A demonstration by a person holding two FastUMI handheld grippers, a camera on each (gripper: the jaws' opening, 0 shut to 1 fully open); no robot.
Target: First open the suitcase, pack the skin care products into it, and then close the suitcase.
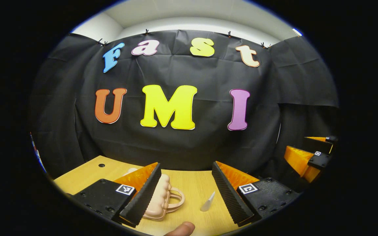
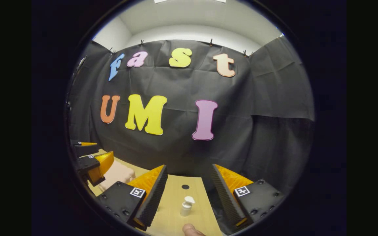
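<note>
A small pale pink suitcase with a loop handle lies shut on the wooden table, just right of my left gripper's left finger; it also shows as the suitcase at the left of the right gripper view. A small white tube lies between the left gripper's fingers, farther off on the table. My left gripper is open and holds nothing. A white pump bottle stands upright on the table between the fingers of my right gripper, which is open and apart from it.
The right gripper shows at the right edge of the left gripper view, the left gripper at the left edge of the right gripper view. A fingertip pokes in at the bottom. The black booth wall closes the table's far side.
</note>
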